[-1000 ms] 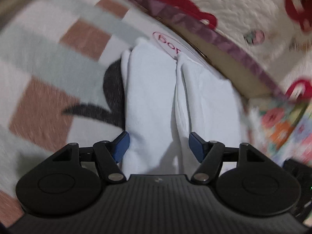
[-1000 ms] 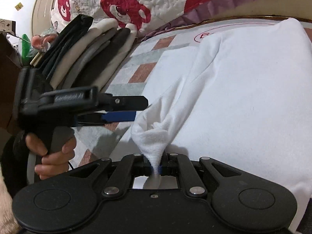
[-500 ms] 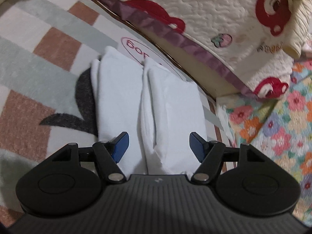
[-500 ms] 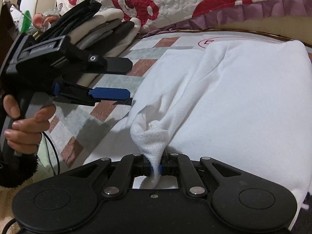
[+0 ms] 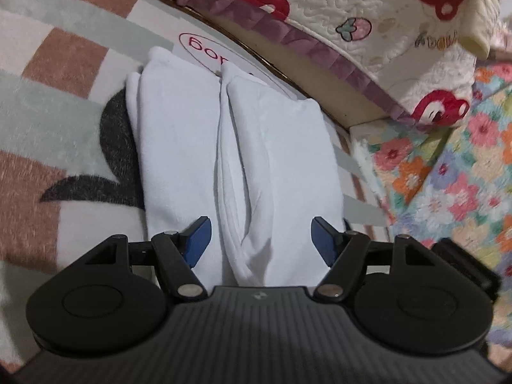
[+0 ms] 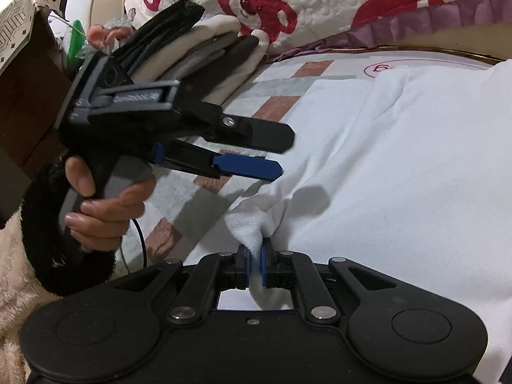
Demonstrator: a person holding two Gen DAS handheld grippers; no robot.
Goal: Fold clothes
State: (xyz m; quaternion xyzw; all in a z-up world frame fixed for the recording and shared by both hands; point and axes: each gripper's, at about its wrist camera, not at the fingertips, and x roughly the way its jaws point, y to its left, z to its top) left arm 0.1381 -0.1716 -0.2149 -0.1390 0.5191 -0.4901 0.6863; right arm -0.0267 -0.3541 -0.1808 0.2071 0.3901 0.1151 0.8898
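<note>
While the right tool [image 6: 255, 264] stays clamped on the white garment's [image 6: 400, 166] corner, now lowered, the left tool [image 5: 260, 236] has tilted, jaws apart, ready to grip

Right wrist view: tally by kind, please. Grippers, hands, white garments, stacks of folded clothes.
Grippers: 2 (left gripper, right gripper)
Hands: 1 (hand on the left gripper's handle)
White garments: 1 (white garment)
Stacks: 1 (stack of folded clothes)
Total: 5

Floor: checked plush rug [image 5: 48, 102] | behind: bed with bear-print quilt [image 6: 336, 9] and purple frill [image 5: 307, 40] | right: floral blanket [image 5: 448, 192] | far left: brown cardboard box [image 6: 28, 73]
</note>
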